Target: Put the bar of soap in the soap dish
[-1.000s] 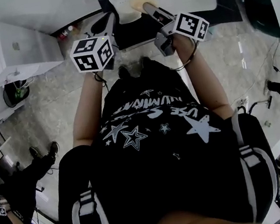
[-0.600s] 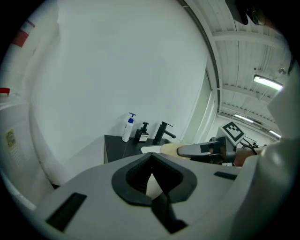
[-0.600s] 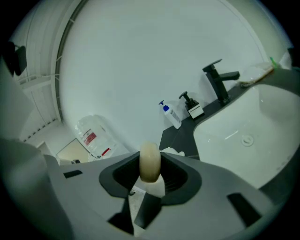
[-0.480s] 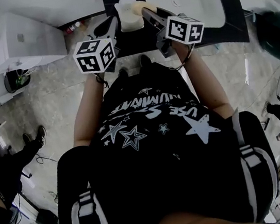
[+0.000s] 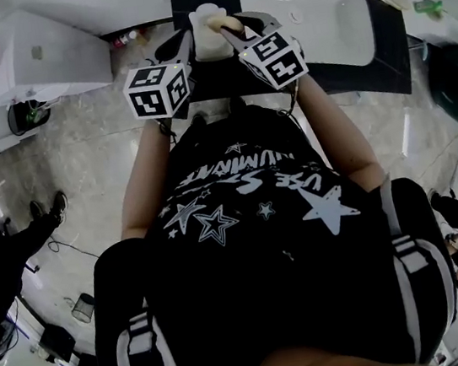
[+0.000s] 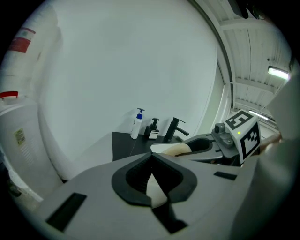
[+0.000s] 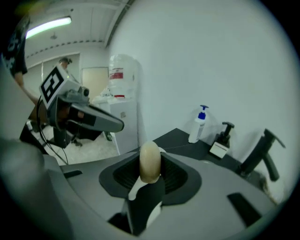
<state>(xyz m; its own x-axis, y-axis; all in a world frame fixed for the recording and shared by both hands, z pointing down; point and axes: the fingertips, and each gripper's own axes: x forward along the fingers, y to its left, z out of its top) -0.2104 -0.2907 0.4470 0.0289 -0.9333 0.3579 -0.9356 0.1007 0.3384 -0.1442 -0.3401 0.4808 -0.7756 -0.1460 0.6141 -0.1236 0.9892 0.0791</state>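
The white soap dish (image 5: 206, 38) is held up in front of the black counter, and my left gripper (image 5: 188, 42) is shut on its edge; a white sliver of the dish (image 6: 157, 187) shows between those jaws. A cream bar of soap (image 5: 223, 23) is pinched in my right gripper (image 5: 229, 29), right beside the dish's top. In the right gripper view the soap (image 7: 150, 161) stands on end between the shut jaws of my right gripper (image 7: 149, 174). From the left gripper view, the soap (image 6: 175, 149) hangs just past the dish.
A black counter (image 5: 364, 59) with a white basin (image 5: 314, 12) lies ahead. On it stand a black faucet (image 7: 262, 150), a blue-topped pump bottle (image 7: 199, 124) and a dark dispenser (image 7: 221, 140). A white cabinet (image 5: 39, 53) stands at the left. People stand on the floor around.
My right gripper has swung left with the soap, closing in on the dish. The left gripper has kept its hold on the dish and barely moved.
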